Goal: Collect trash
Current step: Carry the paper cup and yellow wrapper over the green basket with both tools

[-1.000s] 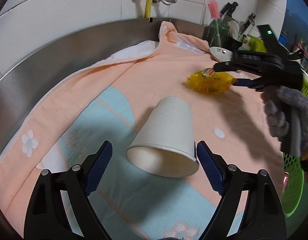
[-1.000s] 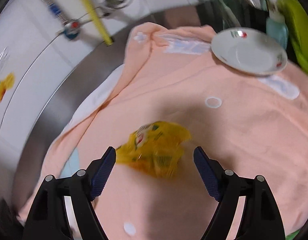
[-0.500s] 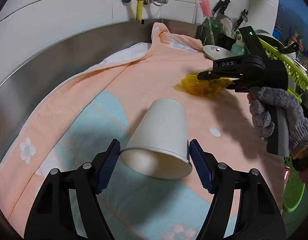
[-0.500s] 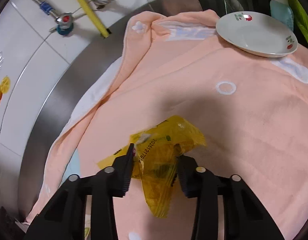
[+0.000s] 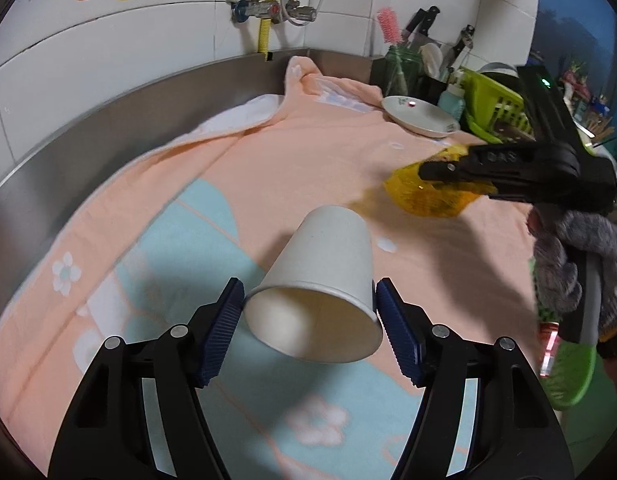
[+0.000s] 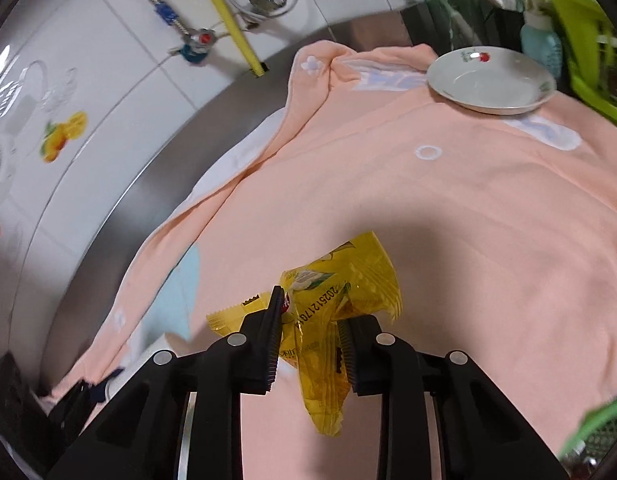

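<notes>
A white paper cup (image 5: 324, 276) lies on its side, open mouth toward me, between the blue pads of my left gripper (image 5: 310, 312), which is shut on its rim and holds it just above the towel. My right gripper (image 6: 310, 332) is shut on a crumpled yellow snack wrapper (image 6: 340, 288) and holds it above the peach towel (image 6: 488, 208). In the left wrist view the right gripper (image 5: 428, 176) and the wrapper (image 5: 424, 196) hang at the right, held by a gloved hand (image 5: 568, 256).
The towel (image 5: 268, 168) covers a steel counter with a raised rim (image 5: 108, 120). A white dish (image 5: 420, 116) sits at the back right beside a green rack (image 5: 492, 104) and a utensil jar (image 5: 396, 68). A green basket (image 5: 564, 368) is at the right edge.
My left gripper closed on the cup and lifted it slightly. My right gripper closed on the yellow wrapper and raised it off the towel.
</notes>
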`<state>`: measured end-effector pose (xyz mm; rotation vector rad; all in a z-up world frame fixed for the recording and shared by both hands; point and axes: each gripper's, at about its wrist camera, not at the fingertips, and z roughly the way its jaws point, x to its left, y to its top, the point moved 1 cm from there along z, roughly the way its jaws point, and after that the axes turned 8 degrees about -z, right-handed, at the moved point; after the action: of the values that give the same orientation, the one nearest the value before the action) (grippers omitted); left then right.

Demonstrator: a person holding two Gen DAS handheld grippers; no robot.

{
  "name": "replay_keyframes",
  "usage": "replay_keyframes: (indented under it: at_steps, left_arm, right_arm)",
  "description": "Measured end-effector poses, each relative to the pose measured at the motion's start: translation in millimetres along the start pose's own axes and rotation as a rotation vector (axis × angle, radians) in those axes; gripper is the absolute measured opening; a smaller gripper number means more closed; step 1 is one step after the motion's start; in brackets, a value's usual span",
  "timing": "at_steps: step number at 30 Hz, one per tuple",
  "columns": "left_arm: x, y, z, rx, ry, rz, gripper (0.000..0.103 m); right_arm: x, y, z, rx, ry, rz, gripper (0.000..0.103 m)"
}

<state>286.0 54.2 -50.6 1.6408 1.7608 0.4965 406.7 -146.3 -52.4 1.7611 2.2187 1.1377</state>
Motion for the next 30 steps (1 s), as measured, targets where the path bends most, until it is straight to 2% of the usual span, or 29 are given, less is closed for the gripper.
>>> replay_keyframes:
  at_steps: [10, 14, 22, 24, 27, 30]
  left_arm:
    - [-44, -28, -52, -0.036, -0.094, 0.031, 0.067]
    - [-71, -40, -69, -0.051, -0.139, 0.063, 0.067]
    - [-127, -63, -85, -0.041, -0.230, 0.109, 0.067]
    - [-139, -69, -84, -0.029, -0.245, 0.118, 0.067]
    - [-155, -77, -81, -0.012, -0.258, 0.132, 0.067]
    - [-168, -85, -79, 0.003, -0.262, 0.154, 0.067]
  right_arm:
    - [-32, -80, -112, -0.039, -0.063, 0.002, 0.026]
    - [-56, -113, -154, -0.046, -0.154, 0.014, 0.026]
    - [-110, -161, -189, -0.010, -0.252, 0.089, 0.026]
    - [-121, -168, -193, -0.013, -0.258, 0.115, 0.030]
    - [-134, -173, -193, -0.019, -0.278, 0.145, 0.044]
    - [-145, -178, -194, -0.016, -0.281, 0.165, 0.048]
